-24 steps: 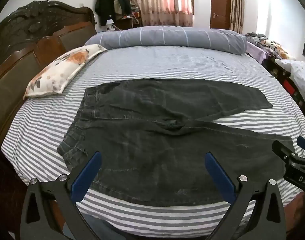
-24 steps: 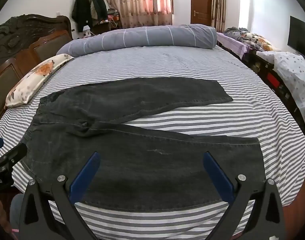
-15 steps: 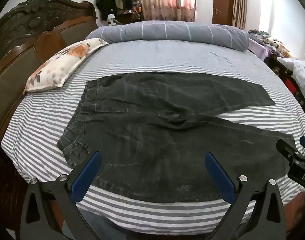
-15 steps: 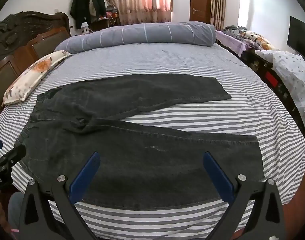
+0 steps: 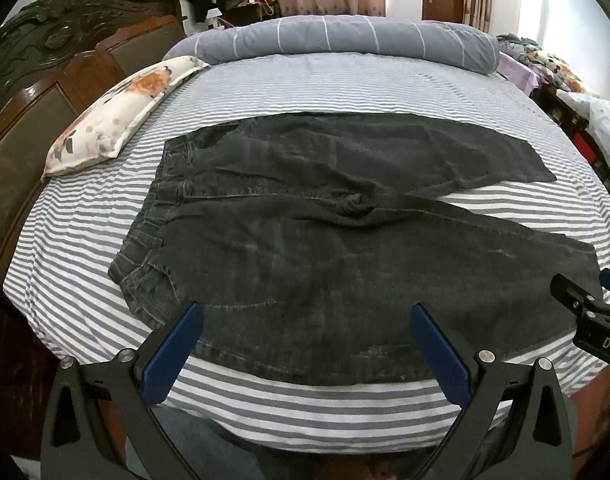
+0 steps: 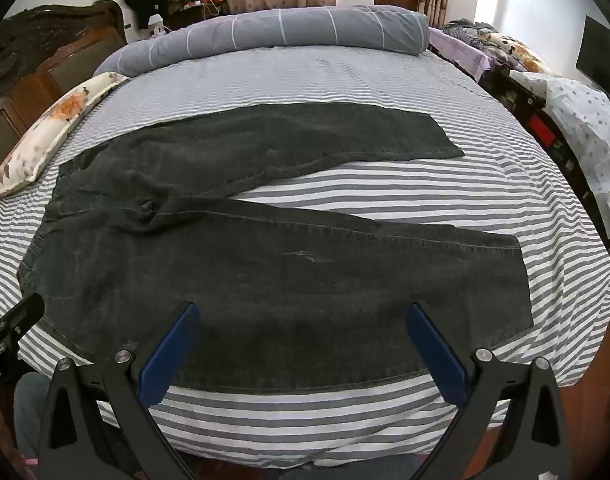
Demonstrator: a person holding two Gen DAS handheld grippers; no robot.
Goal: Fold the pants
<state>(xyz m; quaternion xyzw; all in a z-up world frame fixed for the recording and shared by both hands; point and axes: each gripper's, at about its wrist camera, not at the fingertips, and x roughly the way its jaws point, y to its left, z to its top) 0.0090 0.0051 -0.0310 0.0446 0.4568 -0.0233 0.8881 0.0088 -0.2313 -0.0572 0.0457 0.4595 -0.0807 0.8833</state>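
Observation:
Dark grey denim pants (image 5: pixel 305 248) (image 6: pixel 265 272) lie flat on a striped bed, waistband to the left, both legs spread apart to the right. My left gripper (image 5: pixel 305 344) hovers above the near edge of the seat, open, with nothing between its blue pads. My right gripper (image 6: pixel 301 344) hangs over the near leg's lower edge, also open and empty. Each gripper's tip shows in the other view: the right one at the right edge (image 5: pixel 585 312), the left one at the left edge (image 6: pixel 13 320).
The bed (image 5: pixel 345 84) has a grey-and-white striped sheet, a rolled grey duvet (image 5: pixel 345 40) at the far side, a floral pillow (image 5: pixel 121 108) and a dark wooden headboard (image 5: pixel 45 80) on the left. Cluttered furniture (image 6: pixel 565 100) stands to the right. A person's legs (image 5: pixel 193 452) show below.
Both views tilt further down and draw slightly closer to the pants; the pants sit lower from the headboard line and larger. Both grippers stay open; the pants have not moved.

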